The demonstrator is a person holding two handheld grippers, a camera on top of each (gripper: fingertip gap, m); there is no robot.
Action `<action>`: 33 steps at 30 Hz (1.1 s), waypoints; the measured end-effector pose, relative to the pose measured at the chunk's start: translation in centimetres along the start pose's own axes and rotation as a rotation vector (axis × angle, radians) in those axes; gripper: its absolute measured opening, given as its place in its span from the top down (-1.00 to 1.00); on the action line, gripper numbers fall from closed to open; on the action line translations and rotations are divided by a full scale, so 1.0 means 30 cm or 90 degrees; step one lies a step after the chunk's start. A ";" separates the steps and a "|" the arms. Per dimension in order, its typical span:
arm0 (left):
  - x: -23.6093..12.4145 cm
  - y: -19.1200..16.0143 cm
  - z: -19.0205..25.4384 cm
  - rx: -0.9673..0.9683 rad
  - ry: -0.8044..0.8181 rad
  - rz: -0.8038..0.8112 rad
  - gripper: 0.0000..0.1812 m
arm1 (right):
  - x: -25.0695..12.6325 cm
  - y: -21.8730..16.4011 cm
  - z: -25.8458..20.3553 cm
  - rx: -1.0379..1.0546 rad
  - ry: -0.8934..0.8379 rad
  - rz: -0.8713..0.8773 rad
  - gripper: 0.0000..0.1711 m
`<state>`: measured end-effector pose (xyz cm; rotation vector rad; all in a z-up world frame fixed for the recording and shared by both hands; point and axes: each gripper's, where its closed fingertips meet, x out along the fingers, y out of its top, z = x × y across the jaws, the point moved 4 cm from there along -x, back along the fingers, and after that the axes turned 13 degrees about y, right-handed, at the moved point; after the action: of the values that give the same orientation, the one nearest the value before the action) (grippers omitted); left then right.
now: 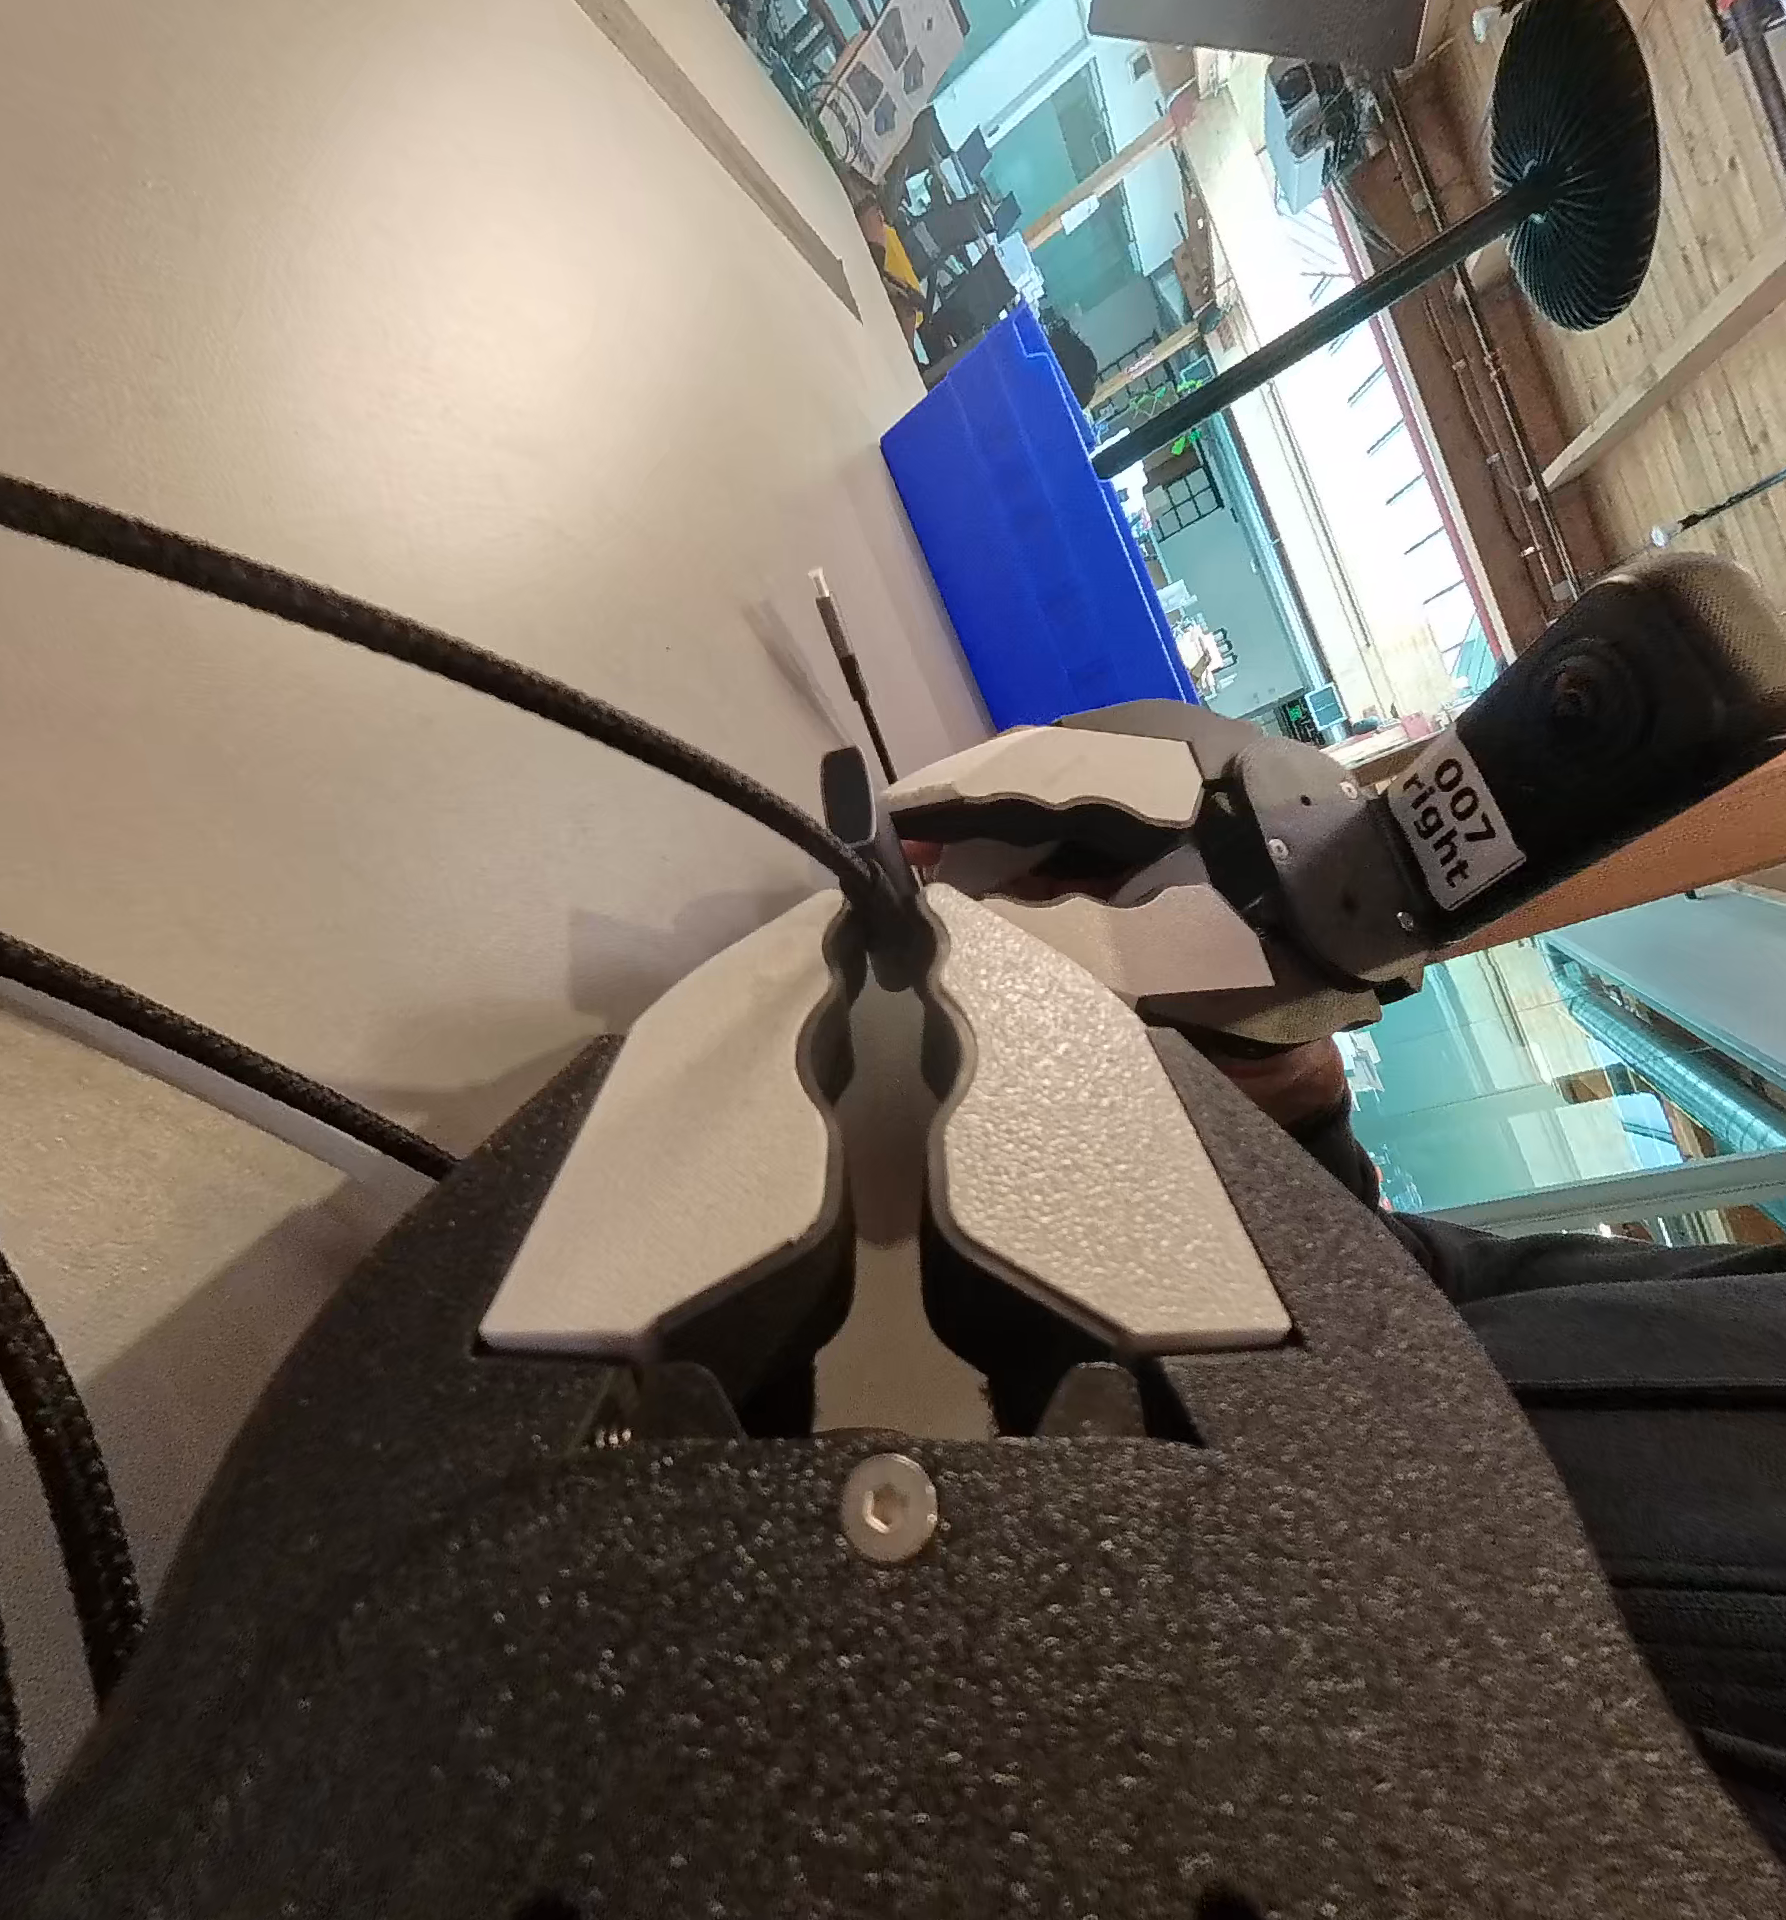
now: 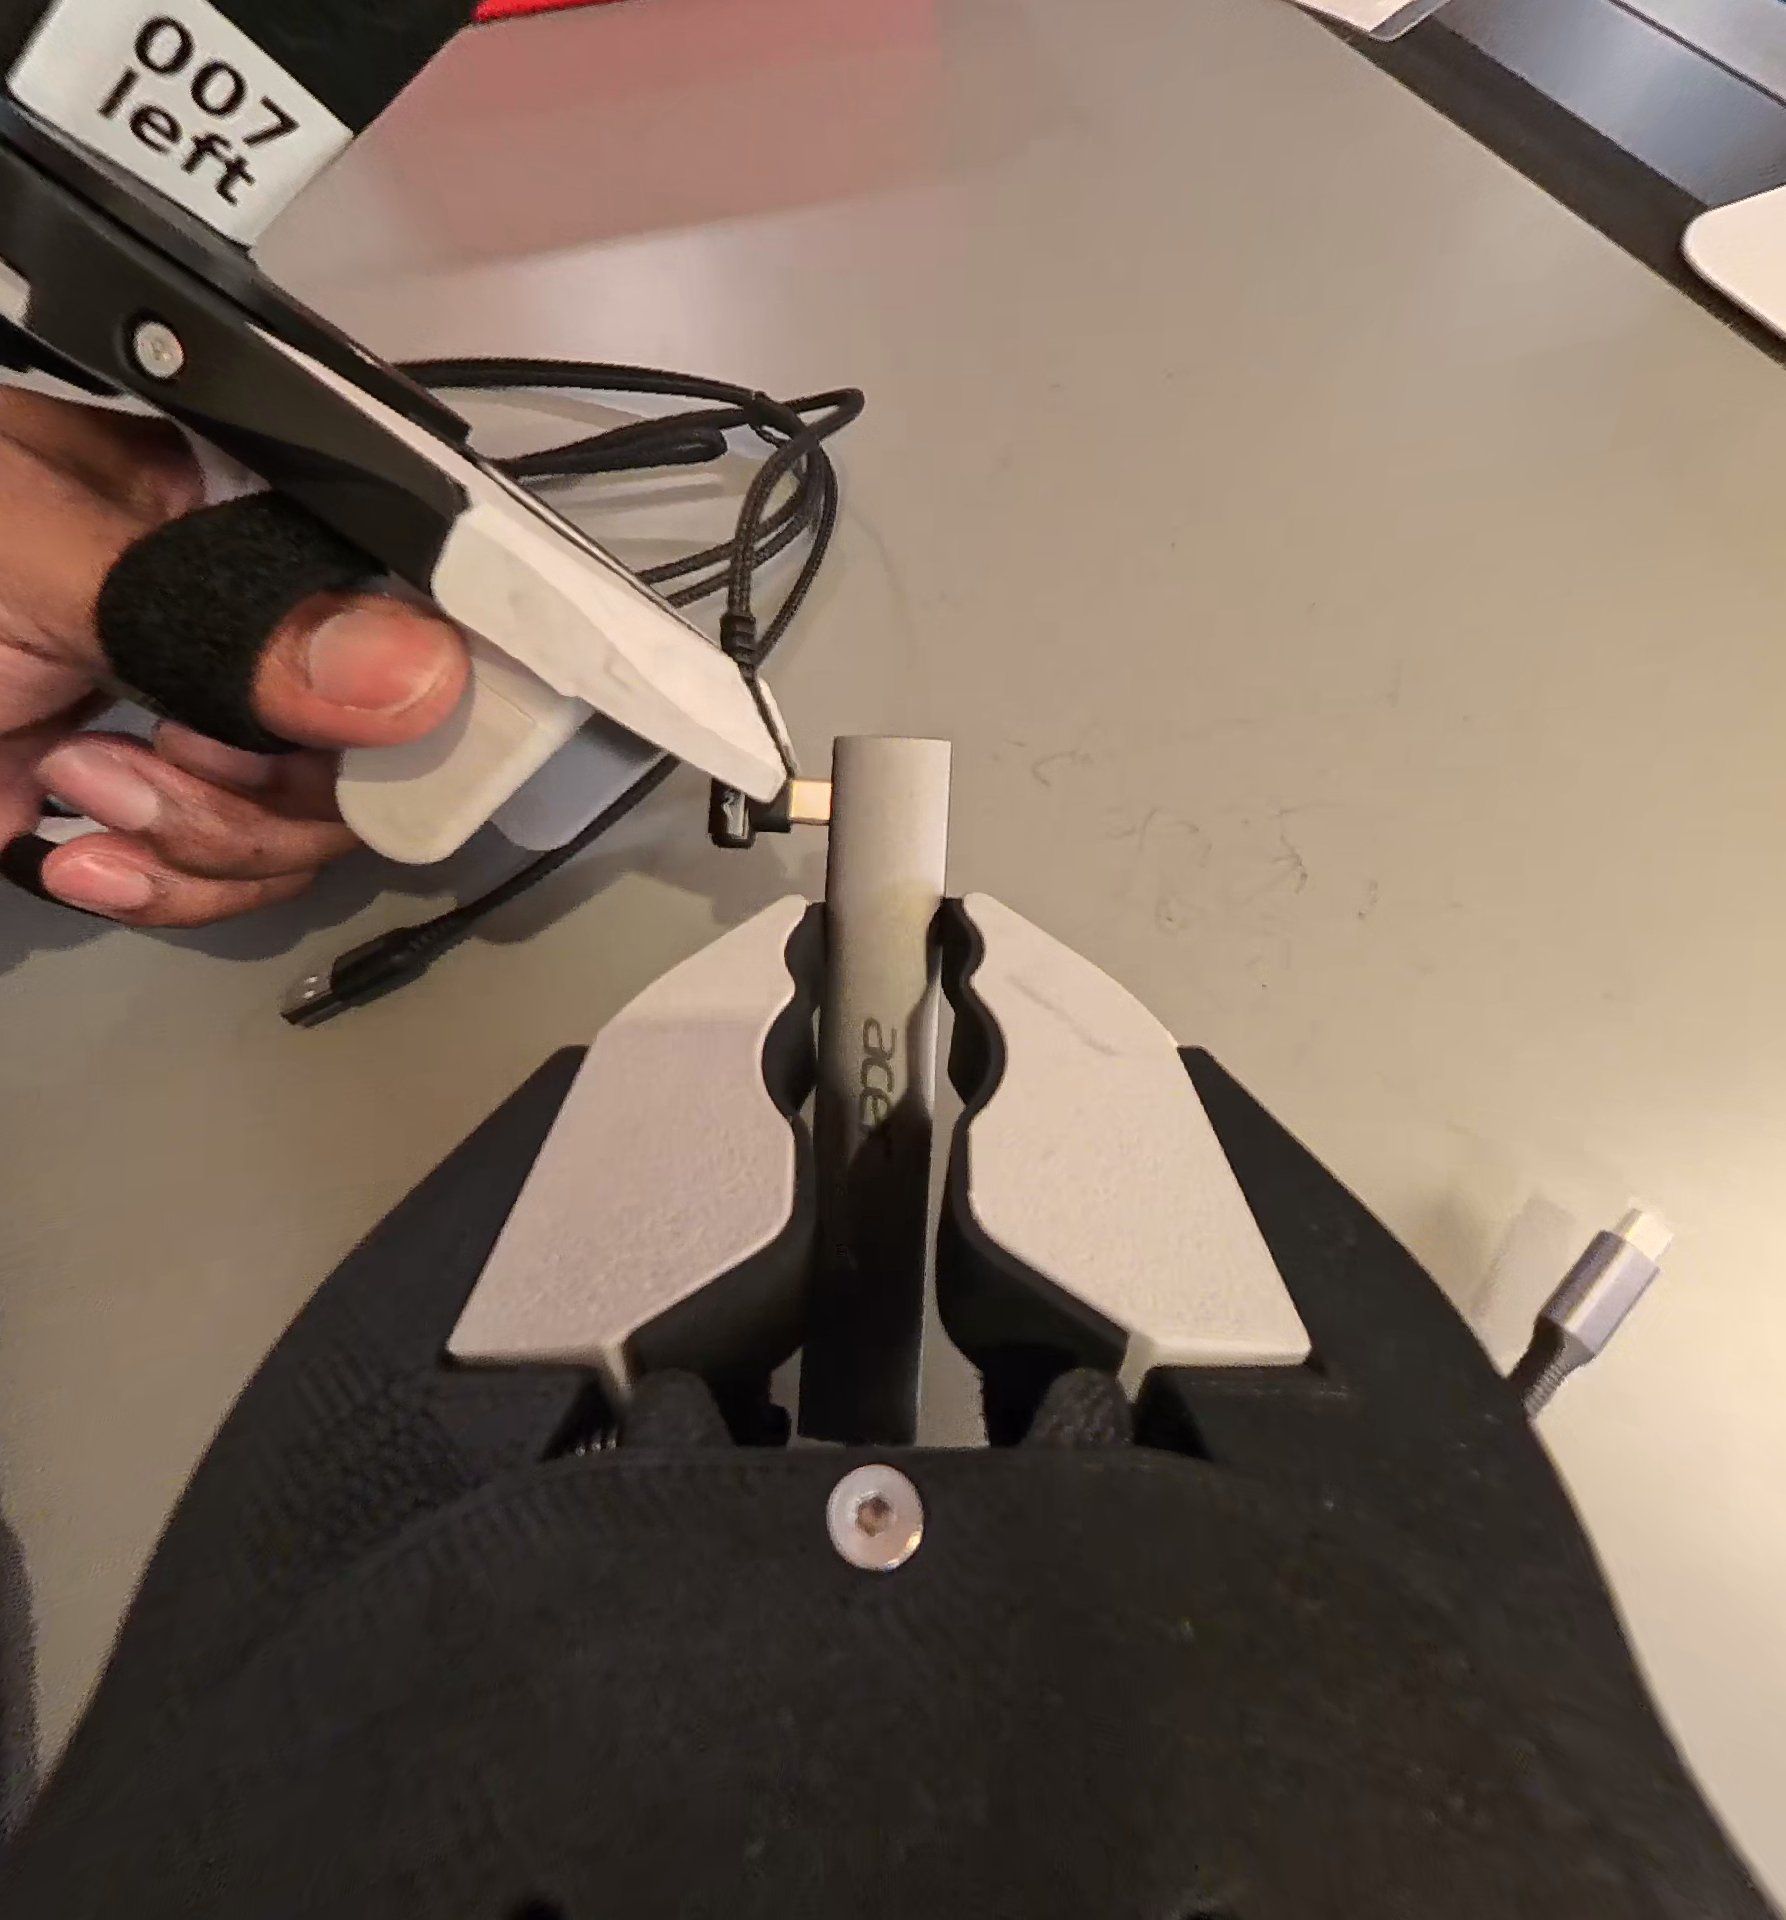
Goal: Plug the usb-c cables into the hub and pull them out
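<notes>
Right gripper (image 2: 884, 920): jaws pinch the grey hub (image 2: 884, 935) on both long sides; the hub runs from 6 to 12 o'clock in the right wrist view, its far end sticking out past the fingertips above the desk (image 2: 1284, 623).
Left gripper (image 2: 775, 774): it enters the right wrist view from 10 o'clock, carried by a hand (image 2: 141, 665) with a black sleeve on one finger. Its jaws are pressed onto the black angled plug (image 2: 754, 816) of a braided cable (image 2: 764, 540).
Plug and hub: the plug's gold metal tip (image 2: 811, 802) touches the hub's left side near its far end, at 9 o'clock from that end. Most of the tip shows outside the hub; how deep it sits I cannot tell.
Left wrist view: the left gripper (image 1: 884, 914) clamps the plug (image 1: 853, 805) at its fingertips, with the braided cable (image 1: 349, 623) arcing off toward 9 o'clock. The right gripper (image 1: 930, 842) comes in from 3 o'clock and meets it there.
Loose ends on the desk: a black braided cable end with a metal connector (image 2: 349, 982) lies at 8 o'clock from the hub; a grey braided cable with a silver connector (image 2: 1595, 1294) lies at 4 o'clock.
Background: a blue bin (image 1: 1034, 540) stands at 1 o'clock from the clamped plug.
</notes>
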<state>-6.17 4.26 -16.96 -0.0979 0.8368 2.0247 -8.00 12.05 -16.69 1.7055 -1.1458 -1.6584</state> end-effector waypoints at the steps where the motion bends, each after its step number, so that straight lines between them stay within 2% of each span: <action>1: 0.000 0.000 0.000 -0.001 -0.001 0.002 0.91 | -0.001 0.000 -0.001 0.006 0.004 0.005 0.75; 14: -0.002 0.010 0.007 -0.057 -0.032 0.039 0.91 | -0.008 0.005 -0.019 0.033 -0.002 0.073 0.75; 21: 0.000 0.005 0.000 -0.070 -0.022 0.062 0.91 | 0.001 -0.004 -0.026 0.018 -0.011 0.067 0.73; 26: 0.004 -0.001 -0.011 -0.082 -0.021 0.060 0.91 | 0.024 0.013 -0.046 0.030 0.021 0.077 0.46; 33: 0.020 -0.023 0.001 -0.073 -0.022 0.036 0.91 | 0.053 0.030 -0.036 0.017 -0.015 0.040 0.44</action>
<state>-5.96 4.95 -17.53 -0.1052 0.7081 2.1213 -7.31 10.04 -16.68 1.6526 -1.2254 -1.6366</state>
